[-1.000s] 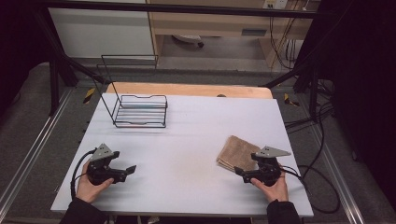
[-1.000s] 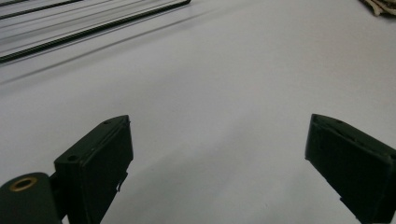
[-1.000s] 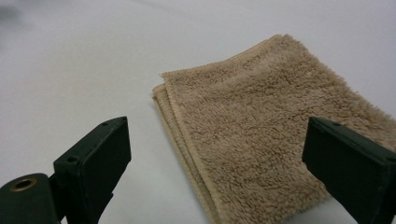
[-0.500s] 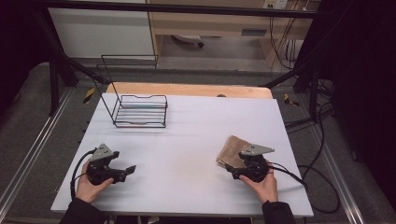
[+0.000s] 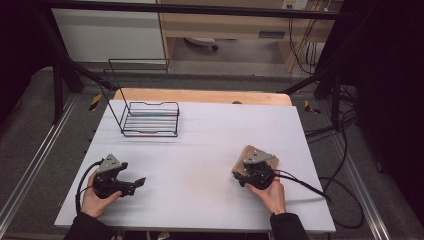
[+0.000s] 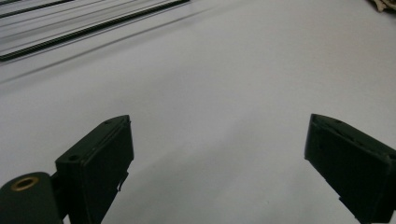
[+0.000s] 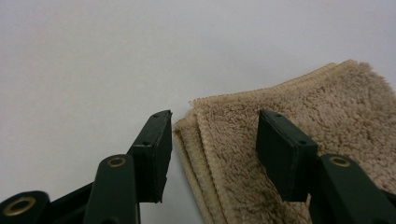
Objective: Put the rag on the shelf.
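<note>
- The tabletop carries a wire rack at its far left and a folded towel at its near right, the two well apart.
- The right tongs sit at the near left corner of the towel, one jaw over the towel, the other just left of its edge on the tabletop.
- The left tongs lie low over the near left of the tabletop, in front of the rack, pointing right toward the towel.
- Behind the tabletop runs a wooden board.
</note>
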